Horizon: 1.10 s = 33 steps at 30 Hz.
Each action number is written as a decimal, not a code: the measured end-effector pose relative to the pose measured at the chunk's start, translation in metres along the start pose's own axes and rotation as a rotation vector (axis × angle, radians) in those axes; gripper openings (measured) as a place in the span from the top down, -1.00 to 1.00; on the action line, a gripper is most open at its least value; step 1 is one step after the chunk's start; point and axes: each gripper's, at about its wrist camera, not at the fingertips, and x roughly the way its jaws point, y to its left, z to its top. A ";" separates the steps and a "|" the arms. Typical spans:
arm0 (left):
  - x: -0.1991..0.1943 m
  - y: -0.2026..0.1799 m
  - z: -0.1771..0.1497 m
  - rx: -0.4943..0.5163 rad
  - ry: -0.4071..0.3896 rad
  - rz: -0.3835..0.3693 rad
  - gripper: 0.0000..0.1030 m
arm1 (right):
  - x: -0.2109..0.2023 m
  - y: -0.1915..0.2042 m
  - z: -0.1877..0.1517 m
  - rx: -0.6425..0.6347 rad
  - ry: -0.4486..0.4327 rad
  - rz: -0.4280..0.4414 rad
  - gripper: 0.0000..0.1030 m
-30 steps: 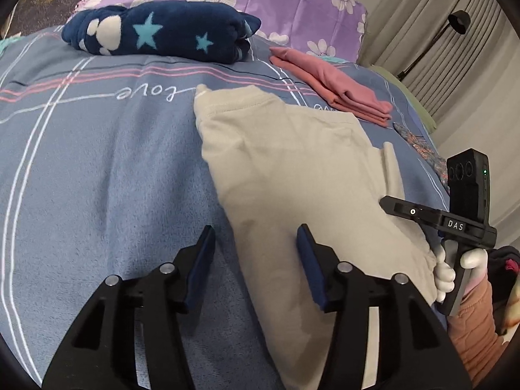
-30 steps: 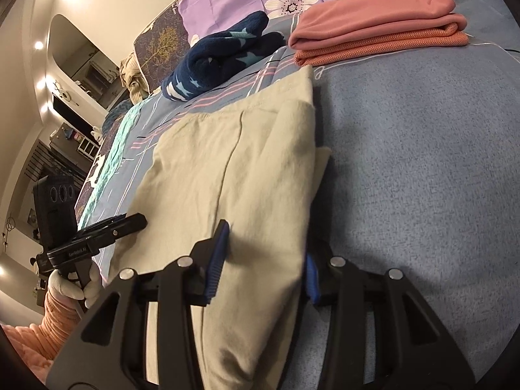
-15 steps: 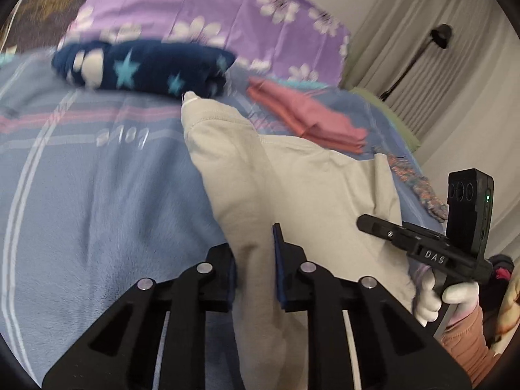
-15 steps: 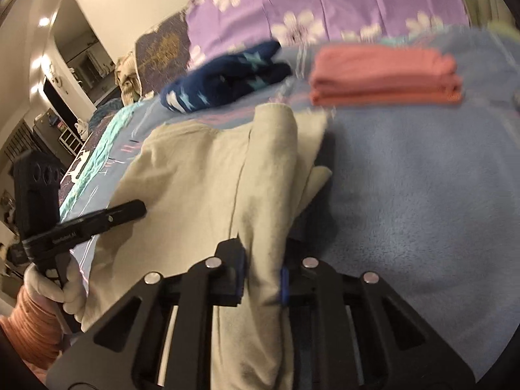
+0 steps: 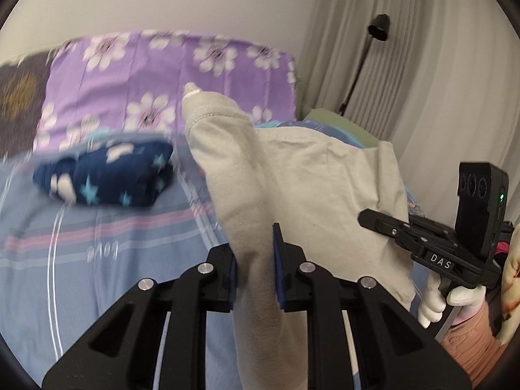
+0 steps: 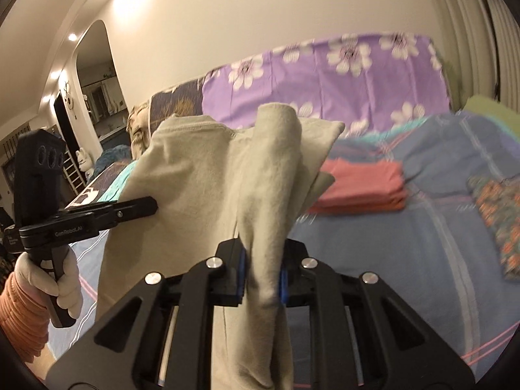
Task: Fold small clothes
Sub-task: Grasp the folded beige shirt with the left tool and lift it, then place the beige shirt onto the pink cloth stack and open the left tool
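The left gripper (image 5: 255, 268) pinches 1 bunched edge of the beige garment (image 5: 312, 191), lifted above the blue bedspread (image 5: 97, 243); the right gripper (image 6: 261, 279) clamps the other. Such narrow bites on bunched cloth could slip, dropping the fold crooked.

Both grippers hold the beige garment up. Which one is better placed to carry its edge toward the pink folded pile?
Probably the right gripper: shut on the beige garment, it has the pink folded pile just ahead; in the left gripper's view, none shows.
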 end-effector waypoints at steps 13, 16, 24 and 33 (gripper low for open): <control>0.086 -0.035 0.143 0.060 -0.046 0.008 0.65 | 0.027 -0.070 0.128 -0.044 -0.083 -0.224 0.71; 0.115 -0.036 0.163 0.070 -0.040 0.037 0.64 | 0.053 -0.093 0.149 -0.037 -0.077 -0.258 0.71; 0.196 -0.014 0.186 0.084 -0.010 0.103 0.63 | 0.138 -0.134 0.171 -0.025 -0.041 -0.320 0.71; 0.300 0.062 0.129 -0.040 0.192 0.216 -0.07 | 0.239 -0.203 0.106 0.117 0.070 -0.525 0.14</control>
